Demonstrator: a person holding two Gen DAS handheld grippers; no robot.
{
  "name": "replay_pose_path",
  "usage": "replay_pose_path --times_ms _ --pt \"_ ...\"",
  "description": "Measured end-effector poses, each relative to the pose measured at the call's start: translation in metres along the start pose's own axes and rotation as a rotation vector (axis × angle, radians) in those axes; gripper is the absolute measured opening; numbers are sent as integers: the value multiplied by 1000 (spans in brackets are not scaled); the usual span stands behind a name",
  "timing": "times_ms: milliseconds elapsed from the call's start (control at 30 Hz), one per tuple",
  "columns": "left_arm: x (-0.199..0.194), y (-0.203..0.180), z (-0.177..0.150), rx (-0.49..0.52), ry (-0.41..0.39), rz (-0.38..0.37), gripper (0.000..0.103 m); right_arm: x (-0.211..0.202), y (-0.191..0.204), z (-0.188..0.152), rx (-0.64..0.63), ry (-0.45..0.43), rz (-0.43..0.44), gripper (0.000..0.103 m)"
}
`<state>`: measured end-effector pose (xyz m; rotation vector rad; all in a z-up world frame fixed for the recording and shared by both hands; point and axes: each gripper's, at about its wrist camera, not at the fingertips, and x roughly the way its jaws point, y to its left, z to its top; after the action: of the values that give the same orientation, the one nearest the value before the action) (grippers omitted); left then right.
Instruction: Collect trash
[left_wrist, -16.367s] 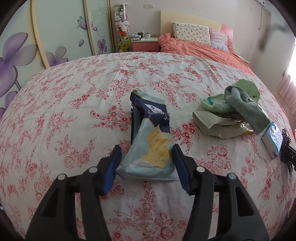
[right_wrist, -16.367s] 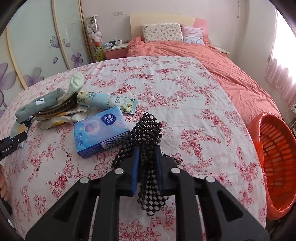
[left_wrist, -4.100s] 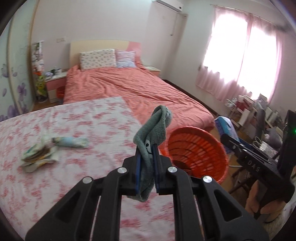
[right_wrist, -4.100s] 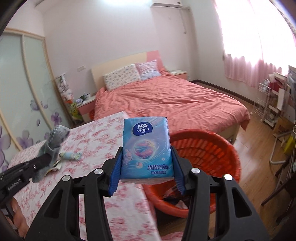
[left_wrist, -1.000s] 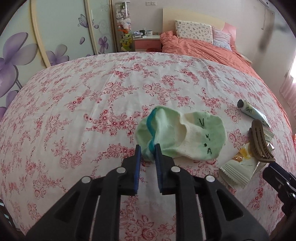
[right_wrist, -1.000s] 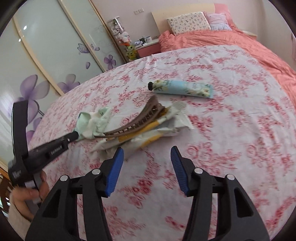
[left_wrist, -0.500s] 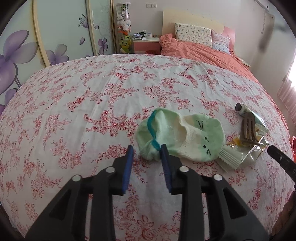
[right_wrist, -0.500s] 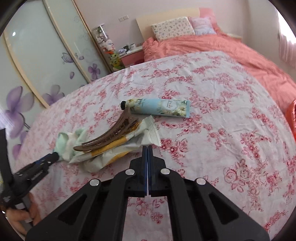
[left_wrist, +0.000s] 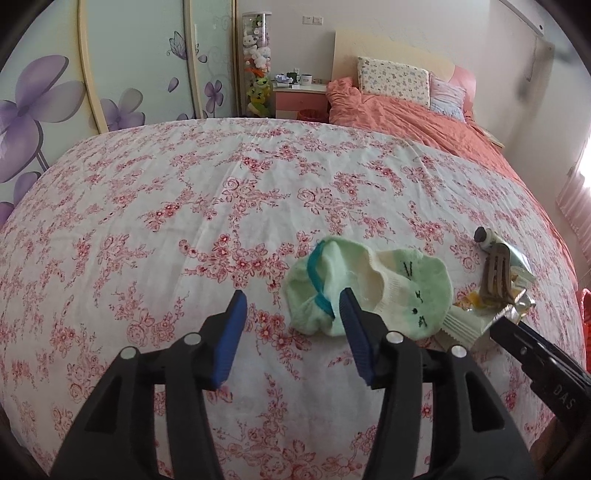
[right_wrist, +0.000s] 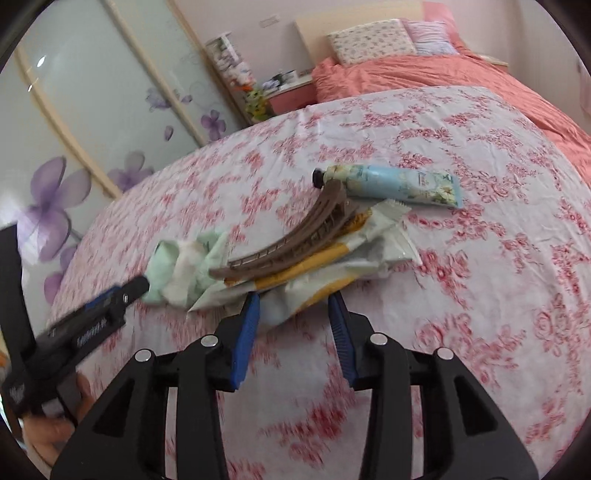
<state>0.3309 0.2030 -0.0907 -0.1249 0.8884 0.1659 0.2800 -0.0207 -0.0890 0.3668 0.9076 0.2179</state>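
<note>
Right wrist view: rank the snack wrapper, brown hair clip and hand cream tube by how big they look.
1. snack wrapper, widest spread.
2. brown hair clip and hand cream tube: similar length, and the clip lies nearer the camera, so I won't separate them.

You are working in a home bedroom. Ahead of your left gripper (left_wrist: 290, 321) a flowered sheet (left_wrist: 207, 206) is spreading across the near surface, and beyond it a bed with a salmon duvet (left_wrist: 406, 110), patterned pillows (left_wrist: 393, 79) and a pale headboard (left_wrist: 347, 51) is standing against the wall. Left of the bed a pink nightstand (left_wrist: 299, 98) is holding mugs (beside a tall case of plush toys (left_wrist: 256, 85)). Sliding wardrobe doors (left_wrist: 110, 74) painted with purple flowers are lining the far left.
</note>
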Motion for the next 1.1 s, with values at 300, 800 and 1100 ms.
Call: replay_pose_path --times_ms 300,800,1100 --pt "16 -11 9 8 27 4 52 -24 -23 7 -51 -42 -106 2" --pt "21 -35 2 59 50 -47 23 -37 -96 27 125 7 -141 62" --pt "24 -32 5 34 51 -63 37 -31 -110 43 329 -15 -87 70"
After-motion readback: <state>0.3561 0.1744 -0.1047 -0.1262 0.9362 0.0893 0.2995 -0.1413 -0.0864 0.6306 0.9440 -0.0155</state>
